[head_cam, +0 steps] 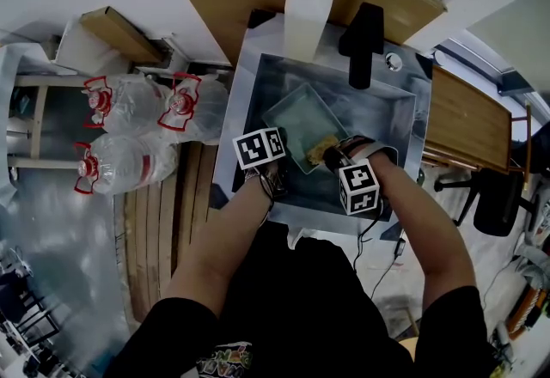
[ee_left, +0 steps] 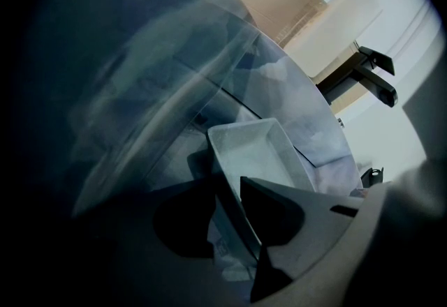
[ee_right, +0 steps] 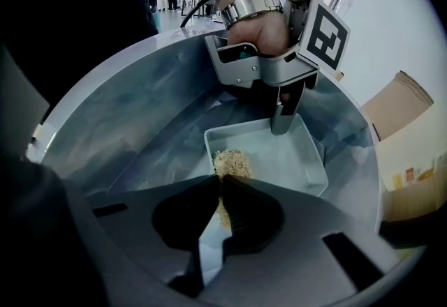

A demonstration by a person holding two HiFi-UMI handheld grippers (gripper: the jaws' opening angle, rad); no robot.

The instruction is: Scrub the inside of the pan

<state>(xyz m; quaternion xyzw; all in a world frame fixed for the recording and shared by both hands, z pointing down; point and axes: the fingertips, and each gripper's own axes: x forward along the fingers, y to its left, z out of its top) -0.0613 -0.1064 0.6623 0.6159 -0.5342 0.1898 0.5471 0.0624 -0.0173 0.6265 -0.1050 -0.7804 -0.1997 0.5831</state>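
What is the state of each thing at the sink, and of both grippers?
Pan: in the sink, open side up.
Left gripper: shut on the pan's rim.
Right gripper: shut on the sponge.
Sponge: held inside the pan, near one corner.
Faucet: no water seen running.
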